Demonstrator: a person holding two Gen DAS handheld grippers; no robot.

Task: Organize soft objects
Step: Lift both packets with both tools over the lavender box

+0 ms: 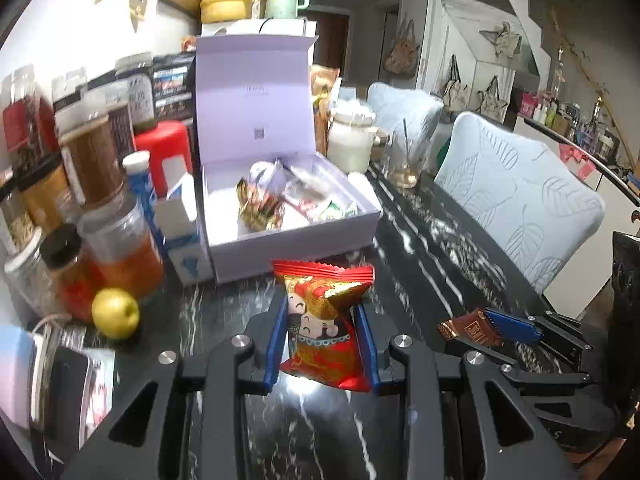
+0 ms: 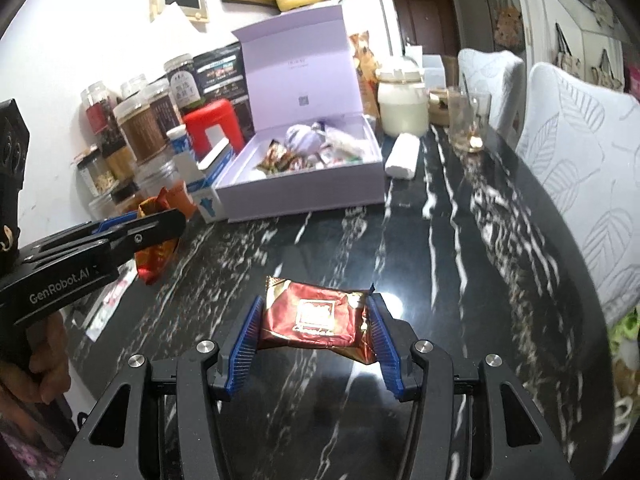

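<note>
Spanning both views, a glossy black bench veined with white marble streaks is seen. Toward its back, a rigid lavender cardboard box stands with its flat lid raised upright; crinkled foil-wrapped sweets are heaped inside. A puffy red snack packet, printed with cartoon figures and sealed with serrated edges, is pinched by the left tongs in front of the box. A smaller, shiny maroon foil packet is gripped by the right tongs between ridged blue pads.
</note>
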